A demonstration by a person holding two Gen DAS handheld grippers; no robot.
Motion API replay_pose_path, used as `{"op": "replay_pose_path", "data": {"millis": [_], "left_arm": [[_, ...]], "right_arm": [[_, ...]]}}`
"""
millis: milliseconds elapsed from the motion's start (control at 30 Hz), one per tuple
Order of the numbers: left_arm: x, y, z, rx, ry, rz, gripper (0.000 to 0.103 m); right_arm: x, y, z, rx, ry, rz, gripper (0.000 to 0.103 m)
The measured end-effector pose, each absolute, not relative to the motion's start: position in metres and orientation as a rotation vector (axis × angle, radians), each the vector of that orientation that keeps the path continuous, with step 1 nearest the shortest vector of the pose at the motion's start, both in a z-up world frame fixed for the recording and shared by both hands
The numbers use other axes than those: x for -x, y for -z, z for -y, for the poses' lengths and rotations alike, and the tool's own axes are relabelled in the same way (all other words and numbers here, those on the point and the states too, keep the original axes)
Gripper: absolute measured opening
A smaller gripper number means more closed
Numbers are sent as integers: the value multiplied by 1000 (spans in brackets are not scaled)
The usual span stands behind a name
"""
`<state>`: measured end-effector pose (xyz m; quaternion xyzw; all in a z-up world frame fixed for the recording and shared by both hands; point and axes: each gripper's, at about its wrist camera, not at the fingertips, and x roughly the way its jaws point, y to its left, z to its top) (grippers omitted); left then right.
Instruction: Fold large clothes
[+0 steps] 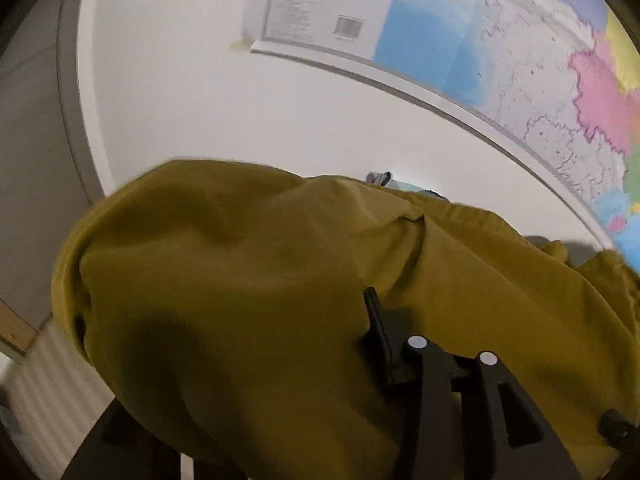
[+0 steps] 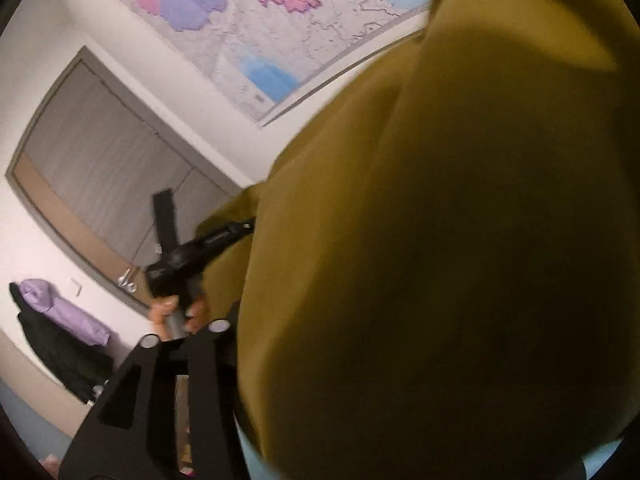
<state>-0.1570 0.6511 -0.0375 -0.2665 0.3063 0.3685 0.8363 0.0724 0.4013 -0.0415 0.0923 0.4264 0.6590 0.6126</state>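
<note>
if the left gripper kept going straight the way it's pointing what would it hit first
Most likely the mustard-yellow garment. It drapes right over the left gripper and fills the view ahead of its one visible finger. Beyond the cloth is only the white wall with a map, though depth is hard to judge.

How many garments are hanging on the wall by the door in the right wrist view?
2: a purple garment over a black garment, left of the grey door. More may hide behind the mustard cloth.

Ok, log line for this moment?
garment: mustard cloth draped across both tools | left tool: jaw state unclear | right tool: jaw state unclear | behind: wall map
</note>
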Motion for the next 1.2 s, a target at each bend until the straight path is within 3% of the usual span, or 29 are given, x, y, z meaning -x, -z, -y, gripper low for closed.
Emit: {"op": "replay_pose_path", "data": {"millis": [100,400,467,500,533,600,700,867,1000,1067,1133,1200], "left_arm": [[156,34,-651,544,-776,-655,44],[160,31,-642,543,-781,-660,42],[161,28,-643,545,-790,-661,39],[160,23,-645,542,-791,-664,36],[161,20,-648,541,-795,-663,35],[167,9,-656,554,-813,-639,32],[175,8,-663,577,-823,-610,37],[165,43,-649,492,-903,-717,48],[182,30,-632,474,-906,-689,55],[192,21,-619,437,-903,-676,58],[209,12,-604,416,-888,-634,61],[227,6,-588,406,-869,-588,70]], "right_arm": [[-73,26,-371,-170,-1522,-932,75],[-129,20,-308,-168,-1304,-842,80],[-126,23,-320,-108,-1329,-830,54],[-121,22,-330,-87,-1404,-849,28],[-112,16,-335,-65,-1417,-845,9],[-100,-13,-321,-93,-1530,-755,6],[-86,-35,-304,-53,-1538,-639,5],[-95,36,-350,133,-1377,-926,6],[-99,37,-352,80,-1373,-936,12],[-98,32,-349,90,-1358,-912,17],[-97,29,-342,104,-1338,-892,33],[-95,28,-336,109,-1331,-869,37]]}}
